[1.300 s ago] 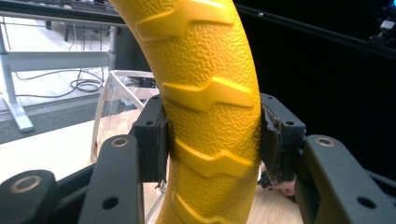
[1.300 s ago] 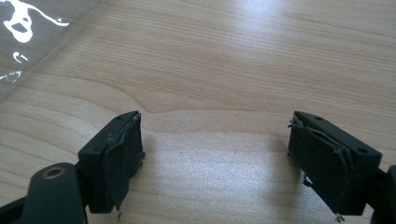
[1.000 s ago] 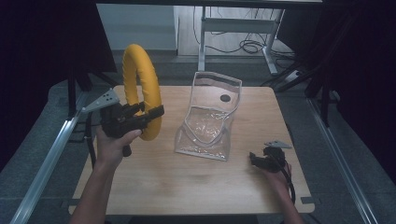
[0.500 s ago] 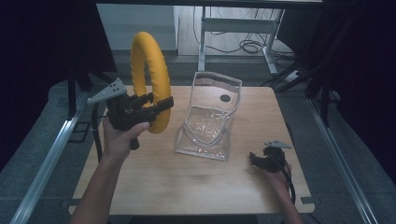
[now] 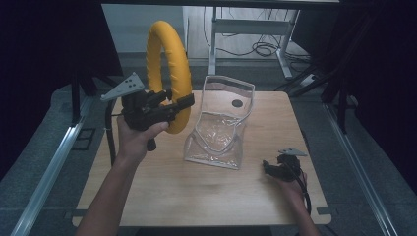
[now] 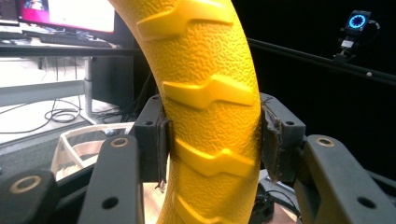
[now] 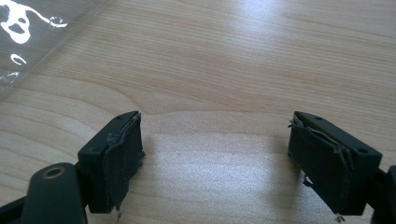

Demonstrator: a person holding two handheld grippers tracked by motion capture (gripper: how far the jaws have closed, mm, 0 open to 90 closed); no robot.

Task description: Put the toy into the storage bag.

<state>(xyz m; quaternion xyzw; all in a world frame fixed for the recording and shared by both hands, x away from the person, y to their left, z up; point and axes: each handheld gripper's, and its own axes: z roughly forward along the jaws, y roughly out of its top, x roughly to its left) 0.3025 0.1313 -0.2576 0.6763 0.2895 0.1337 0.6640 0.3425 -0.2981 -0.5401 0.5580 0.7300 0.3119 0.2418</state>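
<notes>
Yellow and rubbery-looking, the tyre-tread ring (image 5: 168, 73) stands upright in the air over the far-left part of the worktop (image 5: 196, 187), clamped low on its rim by the left gripper (image 5: 169, 109). In the left gripper view, the 2 jaws press flat against the ring's 2 side faces, with its pebbled surface and raised chevron treads running up between them. Judging by that grain, it should resist slipping, and it holds its round shape under the squeeze, so it is probably fairly stiff; it also looks light, since 1 hand carries it upright. The narrow cross-section of the rim seems the natural place to take hold, as here.

Just beside the ring, near the middle of the worktop, stands a clear plastic pouch (image 5: 221, 132) with a pale trimmed edge, its mouth gaping upward. It looks thin, floppy and slick, likely to shift if nudged.

The right gripper (image 5: 275, 167) rests low on the near-right part of the worktop, well apart from the ring; in the right gripper view its jaws stand wide with nothing between them, only bare wood, and a corner of the pouch (image 7: 28, 37) shows nearby.

The worktop is pale wood grain, matte with soft glare. Beyond it lie grey floor, cables and table legs, with dark curtains around.
</notes>
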